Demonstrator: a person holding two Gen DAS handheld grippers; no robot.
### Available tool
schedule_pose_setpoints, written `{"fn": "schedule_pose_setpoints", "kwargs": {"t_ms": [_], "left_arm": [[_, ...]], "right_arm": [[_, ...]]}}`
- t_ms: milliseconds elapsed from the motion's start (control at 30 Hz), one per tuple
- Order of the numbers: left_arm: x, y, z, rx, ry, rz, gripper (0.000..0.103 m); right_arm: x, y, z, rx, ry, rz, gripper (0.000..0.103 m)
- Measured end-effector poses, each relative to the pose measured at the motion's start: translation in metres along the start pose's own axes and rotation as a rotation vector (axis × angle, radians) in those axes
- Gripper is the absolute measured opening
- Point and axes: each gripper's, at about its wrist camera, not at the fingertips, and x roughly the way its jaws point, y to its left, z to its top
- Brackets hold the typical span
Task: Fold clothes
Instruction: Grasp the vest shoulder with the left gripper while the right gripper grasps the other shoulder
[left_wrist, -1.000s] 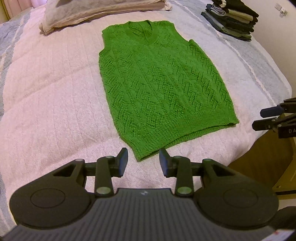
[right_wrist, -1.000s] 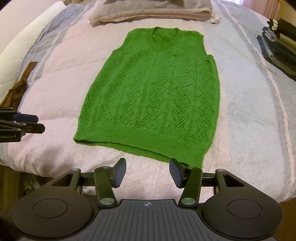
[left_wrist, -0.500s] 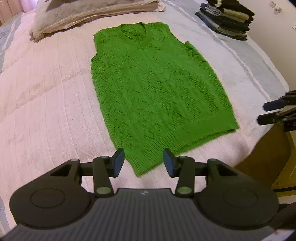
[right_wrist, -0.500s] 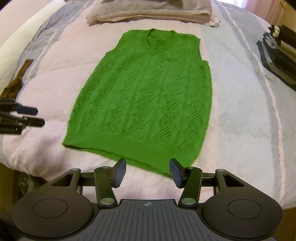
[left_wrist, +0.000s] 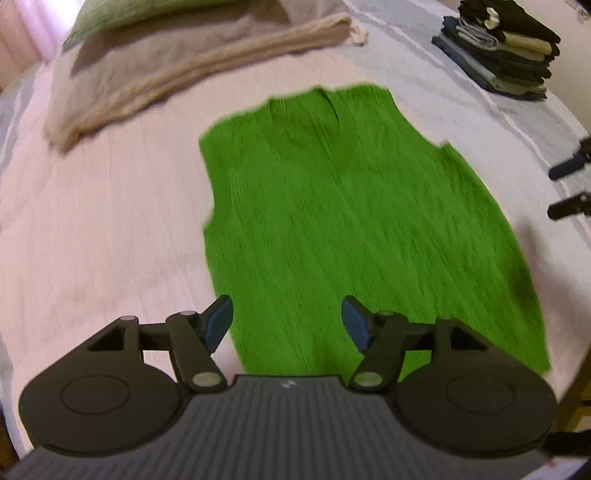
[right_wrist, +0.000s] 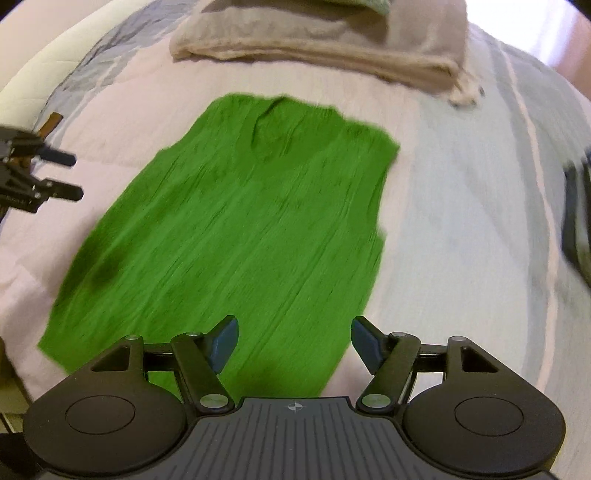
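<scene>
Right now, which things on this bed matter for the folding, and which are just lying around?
For the job:
- green vest, flat and unfolded
- left hand-held gripper, jaws opening, nothing between them
- right hand-held gripper, the same

Lying about:
- beige pillow
- stack of folded clothes

A bright green sleeveless V-neck knitted vest (left_wrist: 354, 229) lies spread flat, unfolded. Its neckline points toward twelve o'clock, hem toward six. Blur hides the knit pattern, apparently ribbed.

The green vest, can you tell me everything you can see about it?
The vest is bright green, sleeveless and looks knitted, with a V-neck and a banded collar. It lies flat and unfolded on the pale bedspread, neck toward the pillow, hem at the bed's near edge. Both grippers hover over it with jaws opening, and nothing grips it. Blur hides its pattern.
</scene>
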Motion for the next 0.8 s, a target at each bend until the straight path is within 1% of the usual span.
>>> {"fn": "schedule_pose_setpoints", "kwargs": {"t_ms": [67, 167, 300, 467, 533, 567, 633, 667, 733, 800], "left_arm": [[0.016, 0.009, 0.029, 0.048, -0.020, 0.017, 0.062], [0.043, 0.025, 0.068, 0.095, -0.045, 0.016, 0.062], [0.091, 0.052, 0.122, 0.172, -0.064, 0.025, 0.062], [0.156, 0.083, 0.174, 0.253, -0.091, -0.037, 0.060], [0.179, 0.089, 0.186, 0.302, -0.077, -0.064, 0.056], [0.190, 0.092, 0.189, 0.324, -0.063, -0.093, 0.053], [0.210, 0.094, 0.193, 0.366, -0.021, -0.135, 0.051], [0.218, 0.095, 0.193, 0.388, -0.010, -0.146, 0.048], [0.230, 0.098, 0.193, 0.413, 0.008, -0.179, 0.048], [0.240, 0.100, 0.194, 0.427, 0.019, -0.217, 0.050]], "right_arm": [[0.011, -0.021, 0.029, -0.037, -0.025, 0.011, 0.065], [0.032, -0.047, 0.072, -0.073, -0.059, 0.036, 0.065], [0.071, -0.067, 0.120, -0.135, -0.082, 0.056, 0.065], [0.118, -0.084, 0.158, -0.207, -0.096, 0.055, 0.065], [0.135, -0.096, 0.167, -0.212, -0.096, 0.072, 0.065], [0.144, -0.102, 0.171, -0.218, -0.088, 0.080, 0.065], [0.159, -0.110, 0.178, -0.247, -0.066, 0.084, 0.065], [0.167, -0.114, 0.182, -0.261, -0.047, 0.081, 0.065], [0.180, -0.120, 0.188, -0.277, -0.015, 0.078, 0.065], [0.192, -0.127, 0.194, -0.276, 0.012, 0.102, 0.065]]}}
